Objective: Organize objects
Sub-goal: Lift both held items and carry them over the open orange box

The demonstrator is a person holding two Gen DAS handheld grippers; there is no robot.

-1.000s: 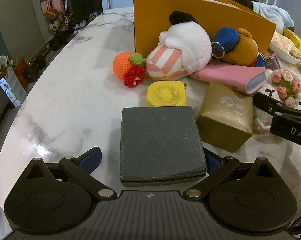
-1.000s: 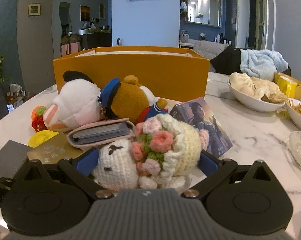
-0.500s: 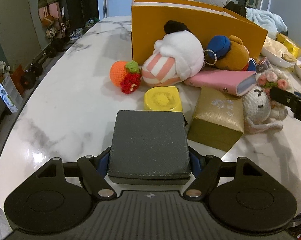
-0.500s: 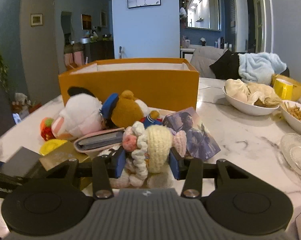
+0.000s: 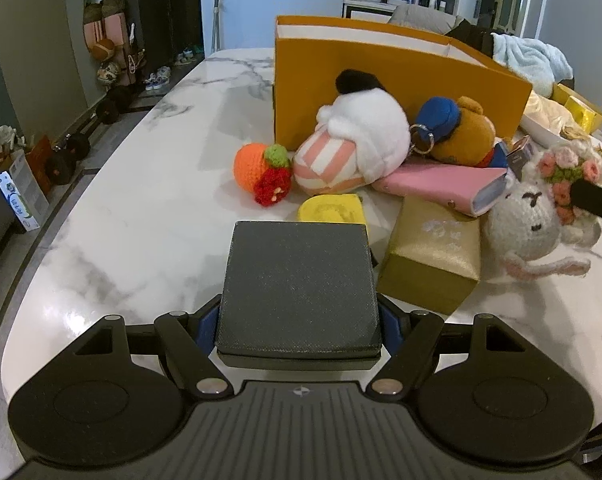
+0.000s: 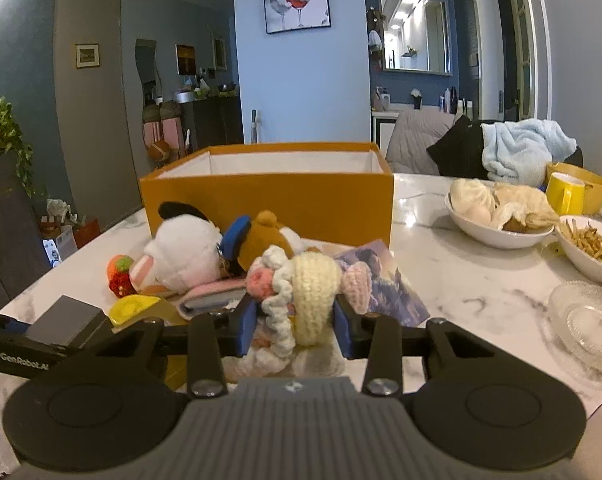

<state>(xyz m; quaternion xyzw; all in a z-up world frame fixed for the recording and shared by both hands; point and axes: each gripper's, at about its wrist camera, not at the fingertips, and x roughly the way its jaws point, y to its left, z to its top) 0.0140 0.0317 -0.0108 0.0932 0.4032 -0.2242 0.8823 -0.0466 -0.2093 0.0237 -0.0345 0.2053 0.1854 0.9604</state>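
My left gripper (image 5: 298, 322) is shut on a flat dark grey box (image 5: 299, 284), its blue pads pressing both sides, low over the marble table (image 5: 141, 200). My right gripper (image 6: 295, 322) is shut on a crochet bunny (image 6: 315, 292) with a flower crown. The left wrist view shows that bunny (image 5: 529, 220) held a little off the table, ears dangling. An open orange box (image 6: 269, 200) stands behind the pile of toys.
Before the orange box lie a white plush (image 5: 365, 136), a brown bear plush (image 5: 461, 136), a pink wallet (image 5: 441, 184), a gold box (image 5: 433, 264), a yellow round case (image 5: 329, 208) and a crochet orange (image 5: 257, 168). Food bowls (image 6: 497, 236) and a glass dish (image 6: 585, 320) are at the right.
Both grippers have shut, the left on the grey box, the right on the crochet bunny. The right gripper has since lifted the bunny up off the table.
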